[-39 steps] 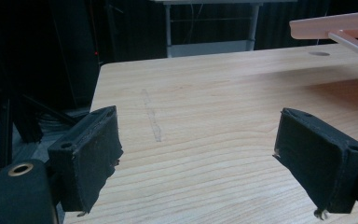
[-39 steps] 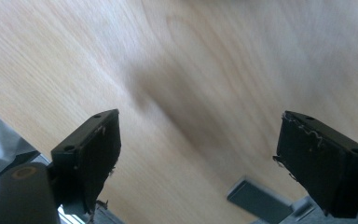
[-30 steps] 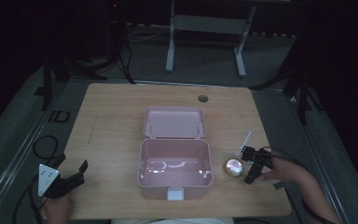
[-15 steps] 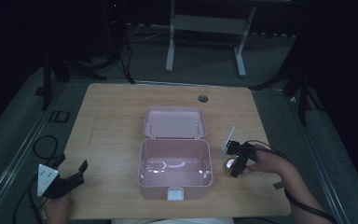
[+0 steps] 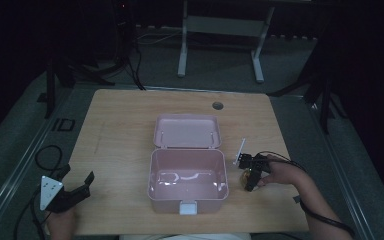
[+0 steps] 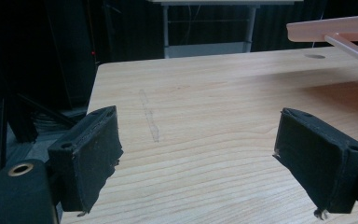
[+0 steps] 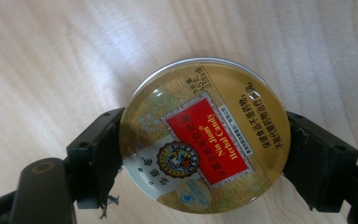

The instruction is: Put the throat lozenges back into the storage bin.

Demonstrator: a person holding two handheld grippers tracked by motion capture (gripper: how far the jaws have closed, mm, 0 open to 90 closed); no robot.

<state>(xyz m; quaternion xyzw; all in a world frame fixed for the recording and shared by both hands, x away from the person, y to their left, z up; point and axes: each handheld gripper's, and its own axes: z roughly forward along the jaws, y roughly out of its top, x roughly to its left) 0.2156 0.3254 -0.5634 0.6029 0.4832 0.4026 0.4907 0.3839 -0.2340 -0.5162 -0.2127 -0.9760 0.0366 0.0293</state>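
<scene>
A round gold candy tin [image 7: 205,135] with a red label lies flat on the wooden table, face up. My right gripper [image 7: 204,156] has one black jaw pressed against each side of it. From the high view, that gripper [image 5: 249,179] points down at the tin [image 5: 243,179] just right of an open pink box [image 5: 187,196], whose lid [image 5: 187,131] lies back flat. My left gripper [image 5: 77,174] rests open near the table's front left corner; in its own view [image 6: 198,158] nothing lies between the wide-apart jaws.
The pink box's edge [image 6: 335,28] shows at the upper right of the left gripper view. A round cable hole [image 5: 217,105] sits near the table's far edge. Metal stand legs [image 5: 220,45] rise from the floor behind the table. Bare wood stretches left of the box.
My right gripper has moved left from the table's right edge onto the tin and now has its jaws around it. The left gripper has stayed still.
</scene>
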